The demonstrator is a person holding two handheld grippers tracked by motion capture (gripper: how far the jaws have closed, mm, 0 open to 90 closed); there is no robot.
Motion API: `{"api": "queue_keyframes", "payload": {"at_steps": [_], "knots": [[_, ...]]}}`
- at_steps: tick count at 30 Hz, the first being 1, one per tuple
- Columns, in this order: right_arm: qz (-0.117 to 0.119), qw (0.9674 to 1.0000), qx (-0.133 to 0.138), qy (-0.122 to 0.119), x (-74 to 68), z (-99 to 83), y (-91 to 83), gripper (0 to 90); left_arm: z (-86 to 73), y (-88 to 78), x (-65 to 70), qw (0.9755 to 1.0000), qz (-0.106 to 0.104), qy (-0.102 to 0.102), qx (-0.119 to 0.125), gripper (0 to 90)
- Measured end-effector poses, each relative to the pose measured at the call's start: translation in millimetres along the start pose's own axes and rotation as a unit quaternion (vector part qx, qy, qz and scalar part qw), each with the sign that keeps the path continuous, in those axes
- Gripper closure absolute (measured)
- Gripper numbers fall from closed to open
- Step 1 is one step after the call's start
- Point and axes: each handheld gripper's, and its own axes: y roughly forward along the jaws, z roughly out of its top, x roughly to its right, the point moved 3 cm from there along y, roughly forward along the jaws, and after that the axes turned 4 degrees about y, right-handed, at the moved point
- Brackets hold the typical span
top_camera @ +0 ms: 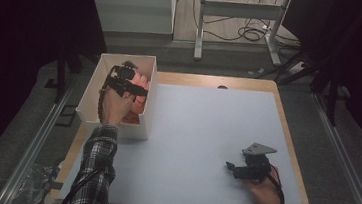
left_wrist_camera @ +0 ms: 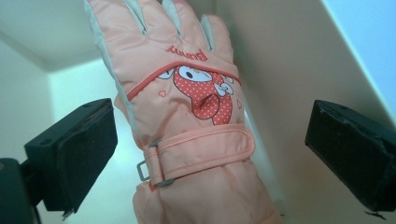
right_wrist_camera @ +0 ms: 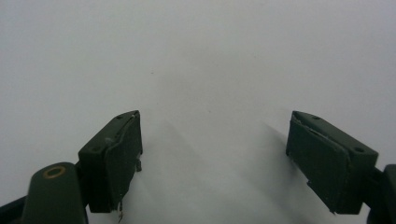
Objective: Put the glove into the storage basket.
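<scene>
A white box (top_camera: 118,111) was seen at the far left corner of the worktop (top_camera: 201,134), partly over its left edge. A pink glove (left_wrist_camera: 196,121) was lying inside the box, close to one of its walls. On the glove, a red spotted cartoon animal and a strap with a grey buckle could be made out in the left gripper view. The left gripper (top_camera: 127,79) was held down inside the box by the left hand (top_camera: 116,103), just above the glove. Its jaws were spread wide, one on each side of the glove, and nothing was held between them. Whether they touched the glove could not be told. The right gripper (top_camera: 233,168) was held by the right hand (top_camera: 265,193) low over the near right part of the worktop, well apart from the box. Its jaws were wide open too, with only the bare white worktop seen between them. A checked sleeve (top_camera: 92,174) was worn on the left arm.
</scene>
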Motion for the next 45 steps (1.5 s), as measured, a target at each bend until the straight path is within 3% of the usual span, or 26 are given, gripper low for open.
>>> {"api": "queue_keyframes", "payload": {"at_steps": [12,19,28,33,45], "knots": [[0.000,1.0000,0.000,0.000,0.0,0.0,0.0,18.7,1.2,-25.8,1.0,0.9991,-0.020,-0.001,0.037,0.7],[0.000,1.0000,0.000,0.000,0.0,0.0,0.0,18.6,1.5,-41.6,6.7,0.9972,-0.040,0.000,0.064,0.0],[0.000,1.0000,0.000,0.000,0.0,0.1,0.0,18.6,3.7,-55.1,26.6,0.9933,-0.064,0.033,0.091,0.0],[0.000,1.0000,0.000,0.000,0.0,0.1,0.0,18.6,4.6,-61.5,45.4,0.9895,-0.076,0.069,0.102,0.1],[-0.001,1.0000,0.000,0.000,0.0,0.1,0.1,18.6,-3.4,-70.9,103.0,0.9741,-0.126,0.135,0.131,0.3]]}}
